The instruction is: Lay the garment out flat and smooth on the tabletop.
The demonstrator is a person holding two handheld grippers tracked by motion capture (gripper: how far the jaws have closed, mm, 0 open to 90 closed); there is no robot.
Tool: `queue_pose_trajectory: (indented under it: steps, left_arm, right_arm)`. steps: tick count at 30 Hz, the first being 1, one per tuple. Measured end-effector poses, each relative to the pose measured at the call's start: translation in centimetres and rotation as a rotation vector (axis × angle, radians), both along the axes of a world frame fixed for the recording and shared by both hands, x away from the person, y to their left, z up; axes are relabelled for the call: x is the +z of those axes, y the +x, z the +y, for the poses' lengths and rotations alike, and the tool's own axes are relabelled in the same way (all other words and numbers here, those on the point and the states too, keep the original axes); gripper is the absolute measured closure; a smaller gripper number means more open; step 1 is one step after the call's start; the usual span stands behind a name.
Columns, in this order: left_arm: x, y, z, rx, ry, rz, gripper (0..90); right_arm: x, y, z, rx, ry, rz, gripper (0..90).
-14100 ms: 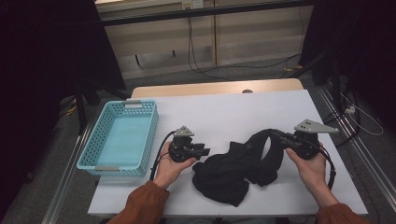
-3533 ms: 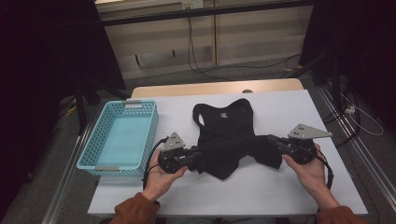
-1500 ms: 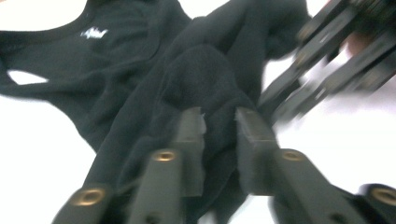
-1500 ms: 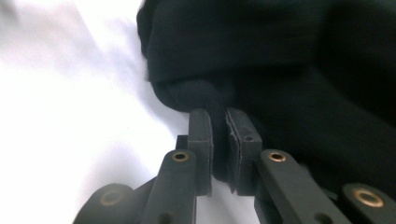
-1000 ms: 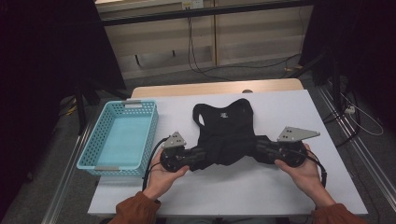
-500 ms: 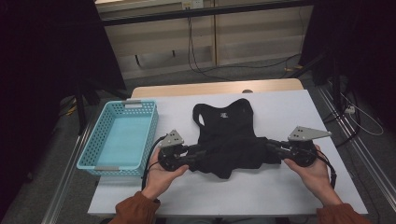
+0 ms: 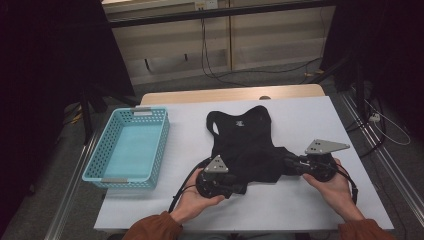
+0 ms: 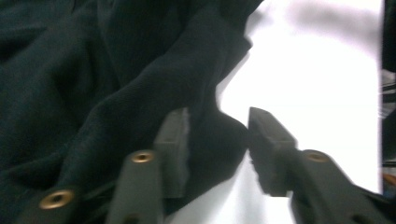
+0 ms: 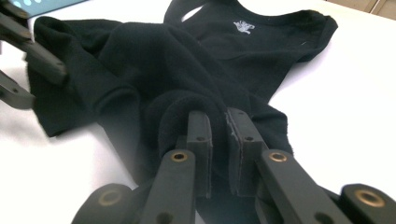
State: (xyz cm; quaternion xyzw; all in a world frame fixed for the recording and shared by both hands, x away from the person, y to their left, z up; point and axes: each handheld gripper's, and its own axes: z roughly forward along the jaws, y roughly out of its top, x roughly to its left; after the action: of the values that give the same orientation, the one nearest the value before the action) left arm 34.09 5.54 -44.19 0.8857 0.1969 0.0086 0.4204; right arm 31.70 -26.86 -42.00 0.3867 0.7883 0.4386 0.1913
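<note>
The black fleece sleeveless garment [image 7: 247, 145] is laid on the white bench [image 7: 300, 210], hem toward 6 o'clock. It is judged soft, light and limp; hem corners are the suitable holds. The right claw [image 9: 219, 135] is clenched on a fold at 4 o'clock. The left claw [image 8: 217, 140] is spread, straddling fabric at 7 o'clock.

The left claw [image 7: 239, 189] has opened at the black garment's [image 7: 247, 145] hem and drawn back.
</note>
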Motion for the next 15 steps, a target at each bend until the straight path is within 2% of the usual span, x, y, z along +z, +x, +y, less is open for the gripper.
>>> queue_pose_trajectory:
  steps: [2, 4, 5, 6, 7, 8, 9, 11, 13, 15]
  left_arm:
    - [-0.6, 0.2, -0.5, -0.008, 0.025, -0.021, 51.8]
    - [-1.3, 0.3, -1.0, -0.009, 0.037, -0.024, 46.5]
    - [-1.4, 0.3, -1.1, -0.013, 0.041, -0.047, 45.1]
    - [-1.5, 0.1, -1.3, -0.012, 0.046, -0.068, 45.3]
    - [-1.4, 0.0, -1.4, -0.010, 0.067, -0.090, 46.7]
    - [-1.3, -0.2, -1.3, 0.005, 0.097, -0.118, 52.7]
    - [-1.4, -0.2, -1.2, 0.003, 0.087, -0.099, 70.9]
    - [-1.1, 0.0, -0.7, 0.012, 0.080, -0.052, 80.8]
    - [-0.7, 0.0, 0.0, -0.015, 0.101, -0.049, 82.4]
    - [-0.2, -0.5, 1.2, -0.019, 0.081, -0.027, 82.6]
  right_arm:
    - [-0.1, 0.1, 0.1, 0.002, -0.004, 0.004, 80.8]
    - [-0.2, 0.1, 0.1, 0.005, -0.007, 0.008, 80.8]
    - [-0.3, 0.1, 0.2, 0.006, -0.009, 0.008, 80.8]
    - [-0.3, 0.1, 0.2, 0.006, -0.009, 0.010, 80.7]
    - [-0.3, 0.1, 0.2, 0.008, -0.011, 0.010, 80.8]
    - [-0.3, 0.1, 0.2, 0.008, -0.010, 0.012, 80.7]
    - [-0.4, 0.1, 0.2, 0.009, -0.011, 0.015, 80.7]
    - [-0.5, 0.1, 0.2, 0.014, -0.013, 0.019, 80.7]
    - [-0.4, -0.2, 0.3, 0.022, -0.011, 0.025, 80.6]
    - [-0.3, -0.6, 0.4, 0.035, -0.001, 0.030, 80.6]
